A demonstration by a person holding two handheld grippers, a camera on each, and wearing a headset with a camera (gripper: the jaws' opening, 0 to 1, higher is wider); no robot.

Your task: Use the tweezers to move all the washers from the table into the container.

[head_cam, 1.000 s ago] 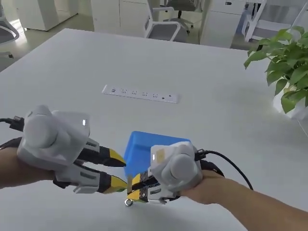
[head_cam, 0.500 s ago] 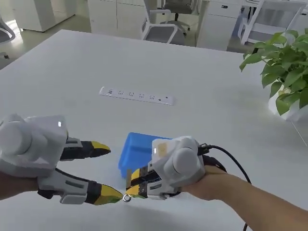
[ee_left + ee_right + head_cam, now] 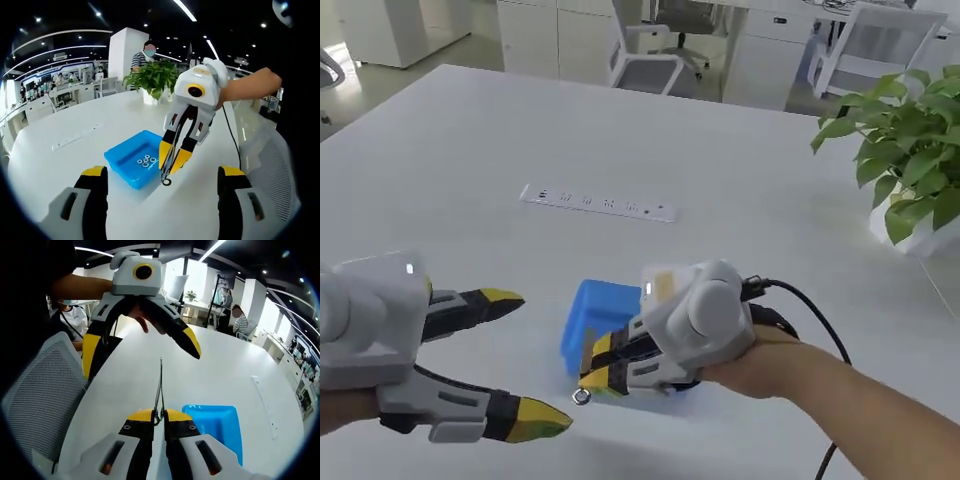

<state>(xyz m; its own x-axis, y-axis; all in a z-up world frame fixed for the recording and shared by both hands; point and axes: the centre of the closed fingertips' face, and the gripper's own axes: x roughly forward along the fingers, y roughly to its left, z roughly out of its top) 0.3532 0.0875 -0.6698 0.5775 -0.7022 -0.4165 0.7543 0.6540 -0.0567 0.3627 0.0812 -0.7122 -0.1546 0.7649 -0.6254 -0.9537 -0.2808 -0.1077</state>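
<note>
right gripper (image 3: 154, 416): jaws closed on tweezers (image 3: 160, 385). tweezers' tips meet one washer (image 3: 166, 182), low at the table (image 3: 740, 210), just outside the wall of the blue container (image 3: 122, 162); lifted or resting, cannot tell. more washers (image 3: 145, 161) lie inside the container. left gripper (image 3: 535, 362): jaws spread wide, holding nothing, pointed at that washer from near by.

Power strip (image 3: 596, 203), potted plant (image 3: 905, 160), office chair (image 3: 650, 58)
</note>
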